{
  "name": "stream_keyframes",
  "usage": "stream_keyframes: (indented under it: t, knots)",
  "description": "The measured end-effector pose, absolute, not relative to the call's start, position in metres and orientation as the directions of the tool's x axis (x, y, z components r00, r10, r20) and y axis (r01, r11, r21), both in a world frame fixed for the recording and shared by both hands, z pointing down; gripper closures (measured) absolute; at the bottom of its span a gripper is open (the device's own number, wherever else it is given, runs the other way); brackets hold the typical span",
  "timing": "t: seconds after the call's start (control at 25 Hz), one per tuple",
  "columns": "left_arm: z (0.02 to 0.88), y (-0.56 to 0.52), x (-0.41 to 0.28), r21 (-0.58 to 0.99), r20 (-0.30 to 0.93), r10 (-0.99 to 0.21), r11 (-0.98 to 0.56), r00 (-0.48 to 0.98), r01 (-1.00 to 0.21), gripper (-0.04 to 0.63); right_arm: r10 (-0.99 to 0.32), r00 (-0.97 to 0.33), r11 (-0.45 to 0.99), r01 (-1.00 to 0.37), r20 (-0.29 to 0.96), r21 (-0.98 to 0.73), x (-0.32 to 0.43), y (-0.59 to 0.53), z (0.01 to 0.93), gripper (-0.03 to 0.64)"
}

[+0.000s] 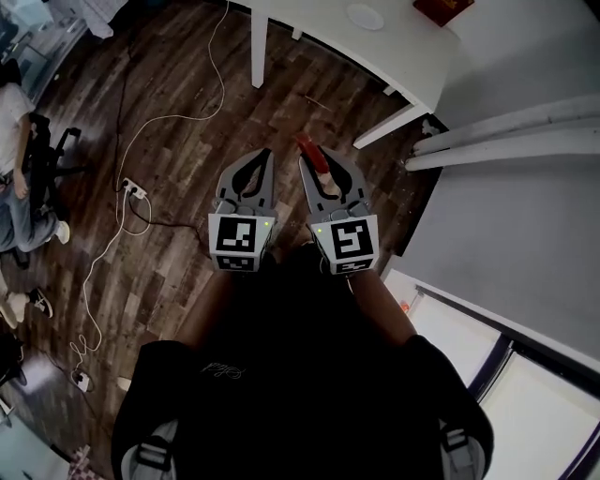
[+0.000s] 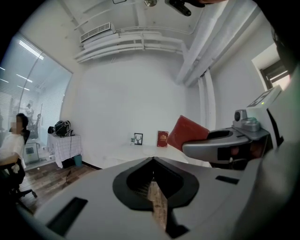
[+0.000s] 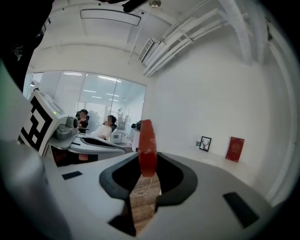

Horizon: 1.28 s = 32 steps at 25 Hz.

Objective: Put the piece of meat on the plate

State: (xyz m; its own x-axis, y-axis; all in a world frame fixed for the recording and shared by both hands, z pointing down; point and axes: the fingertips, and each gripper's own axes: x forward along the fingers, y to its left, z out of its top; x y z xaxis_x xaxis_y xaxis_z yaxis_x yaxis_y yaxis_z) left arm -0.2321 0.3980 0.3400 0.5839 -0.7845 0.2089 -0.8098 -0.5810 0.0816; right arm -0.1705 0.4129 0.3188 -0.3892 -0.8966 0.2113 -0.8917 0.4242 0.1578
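Jaws, head view: left gripper shut tip to tip, nothing between. Right gripper clamped on the piece of meat, red end poking past the tips. Both side by side over the wood floor, well apart from the white table. Plate on the tabletop near the frame's top. Red object near it, cut off by the top edge, can't identify. Lower floor blocked by the person's torso and arms. Seated person cropped at the left edge. Cable and power strip on the floor.

Left gripper view: jaws pressed together along one seam, only a sliver of floor visible through the gap below. Other gripper at right with the meat sticking out, its rear half hidden by the housing. Table white on white wall, edges hard to trace. Picture frame and red card at the back. Plate not discernible here.

Right gripper view: meat upright, edge-on, lower end pinched between the pads. Lower half of the view blocked by the jaw bodies. Plate not visible.
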Motion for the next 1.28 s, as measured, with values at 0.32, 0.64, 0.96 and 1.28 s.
stream_keyframes:
  t: [0.32,0.64,0.96,1.28]
  knots:
    - [0.369,0.367,-0.206,0.099,0.267,-0.759,-0.592,0.595,-0.800,0.594,-0.877,-0.390,0.437,-0.890,0.282,0.127,-0.137,0.376,0.335,0.514]
    - [0.379,0.279,-0.162,0.036,0.339,-0.744,-0.602,0.576,-0.798,0.592,-0.864,-0.411,0.459,-0.880,0.292,0.121,-0.079,0.291,0.357,0.514]
    - [0.400,0.206,-0.074,0.015,0.410,-0.687,-0.653,0.600,-0.758,0.594,-0.880,-0.357,0.405,-0.908,0.314,0.104,0.016,0.221,0.374,0.515]
    - [0.400,0.166,-0.010,0.030,0.421,-0.647,-0.690,0.635,-0.723,0.594,-0.902,-0.318,0.357,-0.930,0.291,0.091,0.077,0.186,0.373,0.515]
